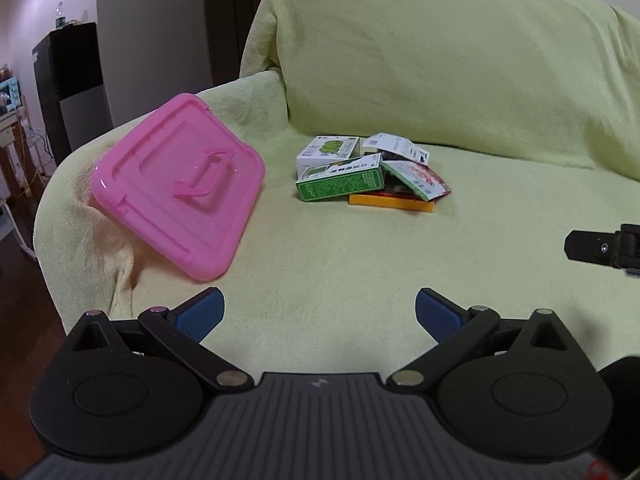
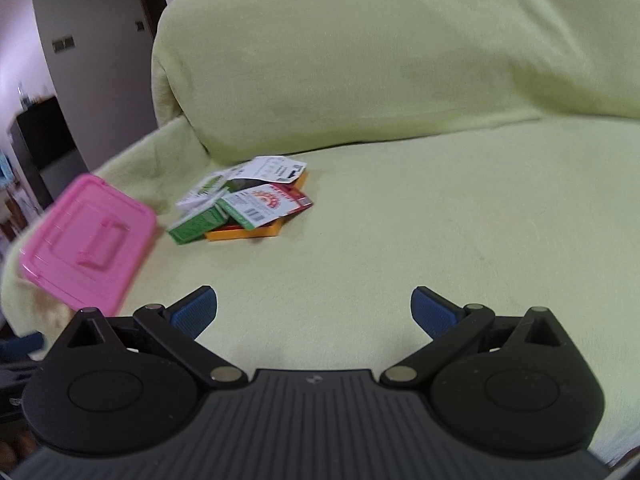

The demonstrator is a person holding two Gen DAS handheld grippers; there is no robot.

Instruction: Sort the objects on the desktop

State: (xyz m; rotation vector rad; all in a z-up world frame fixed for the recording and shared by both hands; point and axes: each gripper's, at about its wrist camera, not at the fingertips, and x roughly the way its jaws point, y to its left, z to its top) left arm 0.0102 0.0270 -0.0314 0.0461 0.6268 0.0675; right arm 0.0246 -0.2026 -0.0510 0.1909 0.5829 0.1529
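Both grippers, left gripper (image 1: 320, 312) and right gripper (image 2: 314, 310), gape empty; the box pile (image 1: 370, 172) lies ahead, nearer the left.

Ahead-left of my right gripper the pink box (image 2: 86, 246) is motion-blurred; box print in the pile (image 1: 370, 172) is unreadable

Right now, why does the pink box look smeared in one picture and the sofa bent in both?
Right wrist view: the pink box is blurred at its edges, likely motion blur, and the pile of packets is soft too. Left wrist view: sharper, printing on the green packet nearly legible. Both views: the fisheye lens curves the sofa back; lighting is soft and even, with no glare.
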